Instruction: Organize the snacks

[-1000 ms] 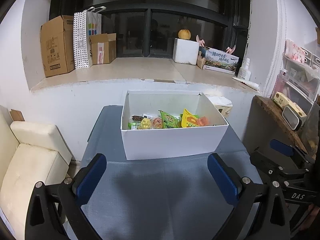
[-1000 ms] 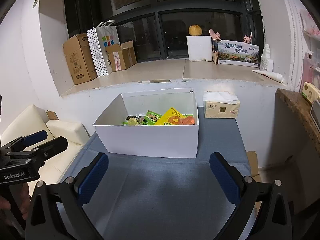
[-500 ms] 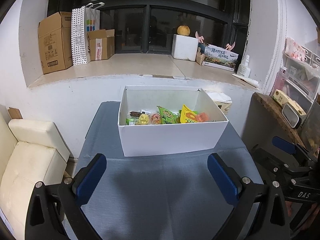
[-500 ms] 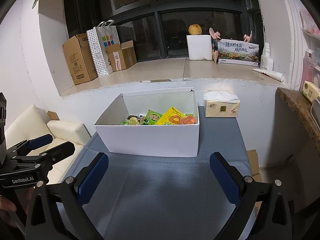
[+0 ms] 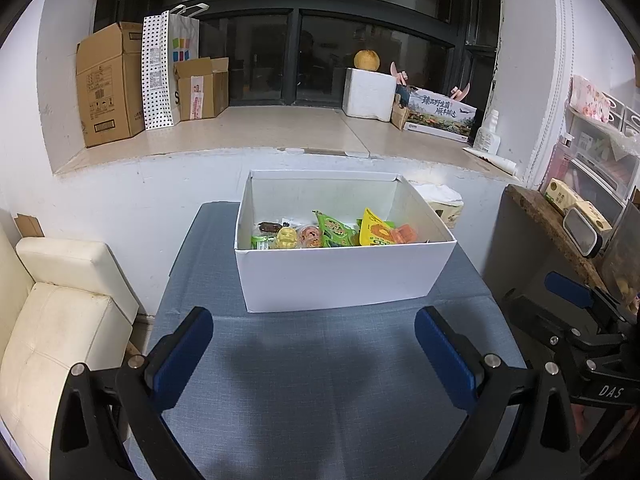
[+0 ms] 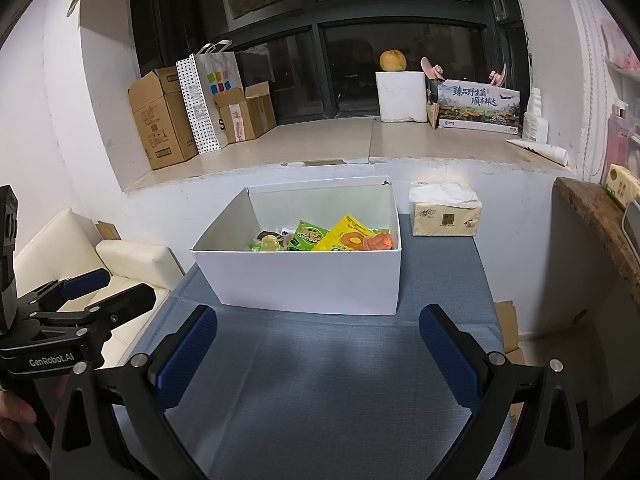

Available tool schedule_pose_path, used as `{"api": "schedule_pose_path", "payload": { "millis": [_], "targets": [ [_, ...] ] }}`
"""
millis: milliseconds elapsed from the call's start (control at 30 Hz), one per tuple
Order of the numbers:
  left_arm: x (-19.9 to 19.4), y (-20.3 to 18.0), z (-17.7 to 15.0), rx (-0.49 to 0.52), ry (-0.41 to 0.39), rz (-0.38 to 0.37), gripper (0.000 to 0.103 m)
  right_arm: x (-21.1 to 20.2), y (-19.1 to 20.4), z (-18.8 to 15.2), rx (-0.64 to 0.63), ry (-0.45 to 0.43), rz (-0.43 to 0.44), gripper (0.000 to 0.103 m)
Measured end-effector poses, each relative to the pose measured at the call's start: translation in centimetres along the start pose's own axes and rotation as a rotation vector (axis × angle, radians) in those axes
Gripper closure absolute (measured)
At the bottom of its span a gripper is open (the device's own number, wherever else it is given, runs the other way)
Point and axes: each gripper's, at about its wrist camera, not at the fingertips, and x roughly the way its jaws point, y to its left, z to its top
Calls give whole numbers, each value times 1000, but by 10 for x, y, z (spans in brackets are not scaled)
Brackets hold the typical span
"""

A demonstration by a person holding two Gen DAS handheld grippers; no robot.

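White box (image 5: 340, 276) of snack packets (image 5: 336, 234) at desk (image 5: 320, 380) far edge, dead ahead of left gripper (image 5: 316, 344) and right gripper (image 6: 320, 344); both spread wide, empty, about equally near.

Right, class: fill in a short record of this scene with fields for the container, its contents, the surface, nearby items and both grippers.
container: white box, open top, on the table
contents: green packet, yellow packet, orange snack, small wrapped sweets at the left
surface: blue-grey table
nearby: tissue pack, right of the box, apart from it
left gripper: open, holding nothing
right gripper: open, holding nothing
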Motion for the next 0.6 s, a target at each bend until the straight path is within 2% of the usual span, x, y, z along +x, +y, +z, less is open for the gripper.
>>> {"api": "schedule_pose_path", "payload": {
  "millis": [600],
  "targets": [
    [1,-1,0,-1,4,-3,0,0,1,0,-2,8,6,0]
  ]
}}
